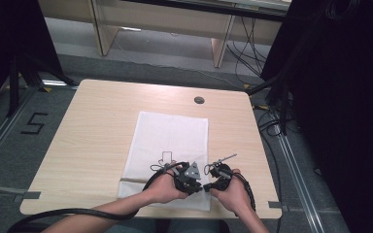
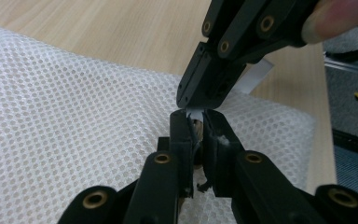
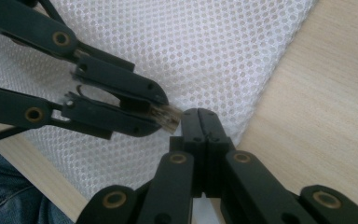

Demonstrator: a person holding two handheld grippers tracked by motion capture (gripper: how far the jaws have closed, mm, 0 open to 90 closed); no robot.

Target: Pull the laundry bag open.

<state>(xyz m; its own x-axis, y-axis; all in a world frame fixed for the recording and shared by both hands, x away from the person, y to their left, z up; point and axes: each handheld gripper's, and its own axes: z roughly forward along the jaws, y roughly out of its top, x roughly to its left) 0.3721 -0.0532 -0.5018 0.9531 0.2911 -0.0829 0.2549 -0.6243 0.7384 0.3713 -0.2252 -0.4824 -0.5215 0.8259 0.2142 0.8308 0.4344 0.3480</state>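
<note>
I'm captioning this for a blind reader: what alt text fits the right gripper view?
The right gripper, jaws shut, meets the tip of the left gripper, which pinches a small clear piece, above a white mesh bag on a wooden table.

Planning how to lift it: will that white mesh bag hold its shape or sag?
The white mesh bag will probably sag: it lies flat and ripples in the left gripper view. It is likely light, being thin open netting. It could slide on the smooth table.

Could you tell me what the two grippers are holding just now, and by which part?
The left gripper pinches a small clear, brownish piece by one end. The right gripper is shut on something white, hard to identify, above the white mesh cloth.
</note>
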